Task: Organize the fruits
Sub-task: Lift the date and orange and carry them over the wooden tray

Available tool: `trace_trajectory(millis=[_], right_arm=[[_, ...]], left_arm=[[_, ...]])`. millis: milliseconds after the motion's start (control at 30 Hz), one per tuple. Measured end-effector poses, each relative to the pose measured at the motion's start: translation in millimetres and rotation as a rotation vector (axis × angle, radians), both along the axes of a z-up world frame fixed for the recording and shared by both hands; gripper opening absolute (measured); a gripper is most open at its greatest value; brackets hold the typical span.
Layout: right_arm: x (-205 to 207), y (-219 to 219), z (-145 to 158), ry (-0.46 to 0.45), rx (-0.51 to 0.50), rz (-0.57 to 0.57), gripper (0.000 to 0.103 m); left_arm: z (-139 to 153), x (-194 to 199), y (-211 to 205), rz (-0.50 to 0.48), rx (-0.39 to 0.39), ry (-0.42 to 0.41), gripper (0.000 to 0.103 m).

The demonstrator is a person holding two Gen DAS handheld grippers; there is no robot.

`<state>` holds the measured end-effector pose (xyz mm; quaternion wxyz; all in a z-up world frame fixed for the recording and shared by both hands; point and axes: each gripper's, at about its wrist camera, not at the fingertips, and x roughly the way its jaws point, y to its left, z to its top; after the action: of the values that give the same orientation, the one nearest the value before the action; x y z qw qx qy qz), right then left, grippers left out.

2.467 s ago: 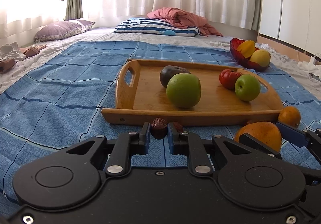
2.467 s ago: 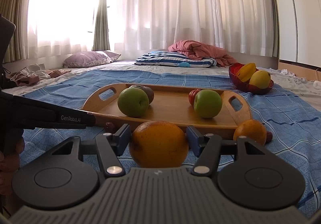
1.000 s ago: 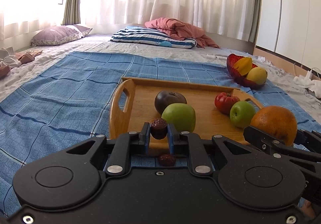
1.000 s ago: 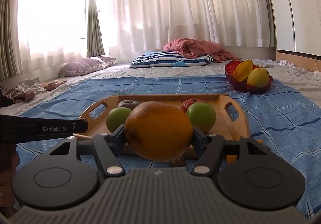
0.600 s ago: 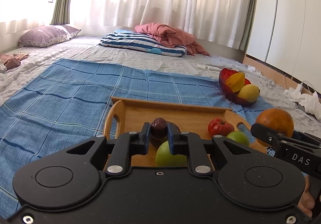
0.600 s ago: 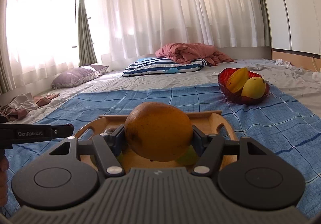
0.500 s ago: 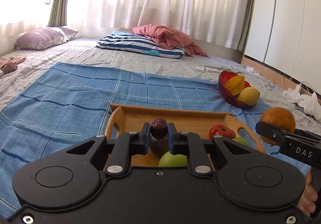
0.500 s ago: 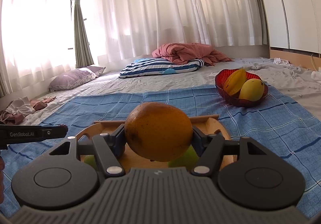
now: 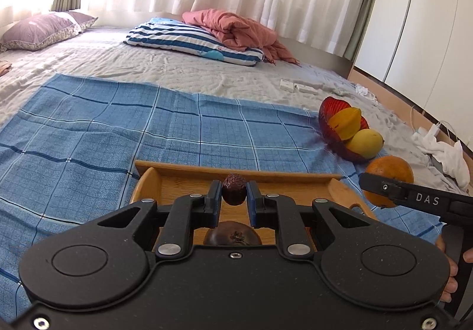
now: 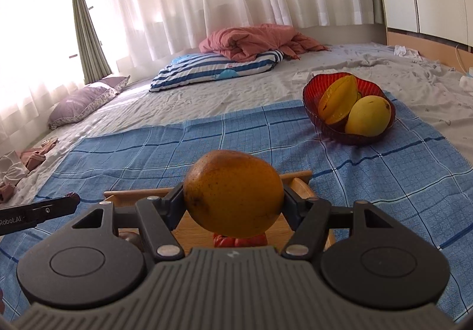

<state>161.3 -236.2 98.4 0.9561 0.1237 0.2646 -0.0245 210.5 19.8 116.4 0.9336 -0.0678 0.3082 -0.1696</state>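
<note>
My left gripper [image 9: 234, 200] is shut on a small wrinkled dark red date [image 9: 234, 193], held above the wooden tray [image 9: 236, 175]. A dark plum [image 9: 233, 237] lies on the tray just below it. My right gripper [image 10: 233, 203] is shut on a large orange [image 10: 233, 196] above the tray's right end [image 10: 298, 179]; the orange also shows in the left wrist view [image 9: 388, 175]. A red tomato [image 10: 239, 240] lies on the tray under the orange. Most of the tray is hidden behind both grippers.
A red glass bowl [image 10: 328, 87] with a starfruit [image 10: 338, 99] and a yellow mango [image 10: 368, 115] stands at the far right on the blue checked cloth [image 9: 118, 129]. Pillows [image 9: 192, 40] and a pink blanket lie beyond. White cloth and cables [image 9: 443, 149] lie at right.
Both grippers have risen and moved forward over the tray, each still holding its fruit. The green apples have dropped out of sight beneath them.
</note>
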Motion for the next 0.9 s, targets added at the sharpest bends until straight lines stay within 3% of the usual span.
trace_trajectory(millis=[533,900], right_arm=[[112.8,13.4,-26.3,0.302,-0.092,-0.042,0.067],[138.2,25.0,-45.3,0.361,-0.132,-0.037,0.067]], left_arm=[[-45.5,67.9,-22.8,0.020,0.031,0.166,0.017],[-66.0,90.8,-28.8,0.027,0.045,0.224,0.017]])
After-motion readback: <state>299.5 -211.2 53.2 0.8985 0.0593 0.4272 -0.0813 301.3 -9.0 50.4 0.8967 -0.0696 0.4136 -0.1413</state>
